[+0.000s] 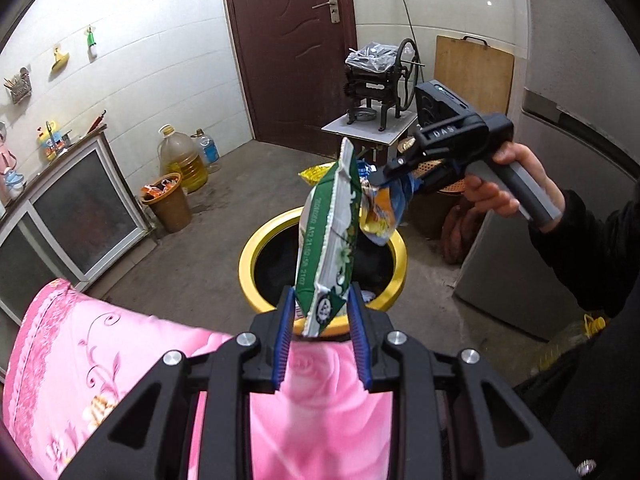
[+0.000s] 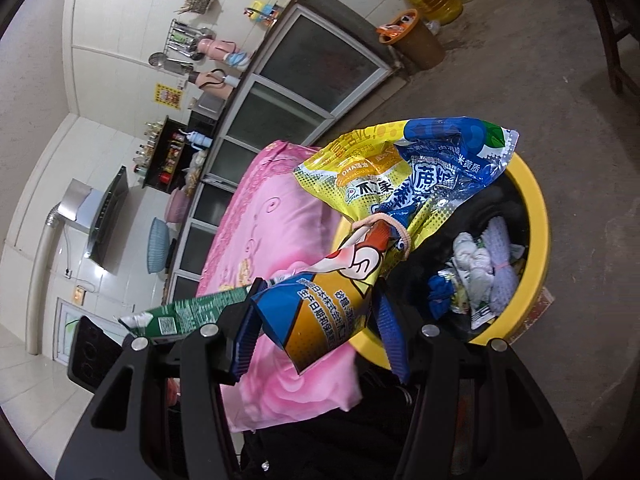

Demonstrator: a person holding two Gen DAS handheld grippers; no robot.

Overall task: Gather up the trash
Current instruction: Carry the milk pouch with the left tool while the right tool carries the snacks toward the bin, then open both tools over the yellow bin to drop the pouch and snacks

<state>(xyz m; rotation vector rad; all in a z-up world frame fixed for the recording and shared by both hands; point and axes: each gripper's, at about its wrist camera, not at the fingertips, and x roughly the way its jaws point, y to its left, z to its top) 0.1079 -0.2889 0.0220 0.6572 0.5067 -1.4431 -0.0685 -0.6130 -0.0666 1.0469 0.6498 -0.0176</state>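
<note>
My left gripper [image 1: 320,312] holds a green and white snack bag [image 1: 330,240] upright by its lower end, just over the near rim of the yellow-rimmed trash bin [image 1: 250,256]. My right gripper [image 1: 384,174] comes in from the right, shut on a yellow and blue wrapper [image 1: 382,216] that hangs above the bin's far side. In the right wrist view the gripper [image 2: 316,320] is shut on that wrapper [image 2: 400,176], which is tied with a rubber band, over the bin [image 2: 536,216]. The bin holds crumpled trash [image 2: 480,272]. The green bag [image 2: 188,312] pokes in at left.
A pink floral cushion [image 1: 120,360] lies right below and beside the bin. A brown bucket [image 1: 168,204] with orange wrappers and oil jugs [image 1: 182,158] stand by the glass-door cabinet [image 1: 76,208]. A small table with a black machine [image 1: 376,92] stands behind; a grey appliance [image 1: 520,280] is at right.
</note>
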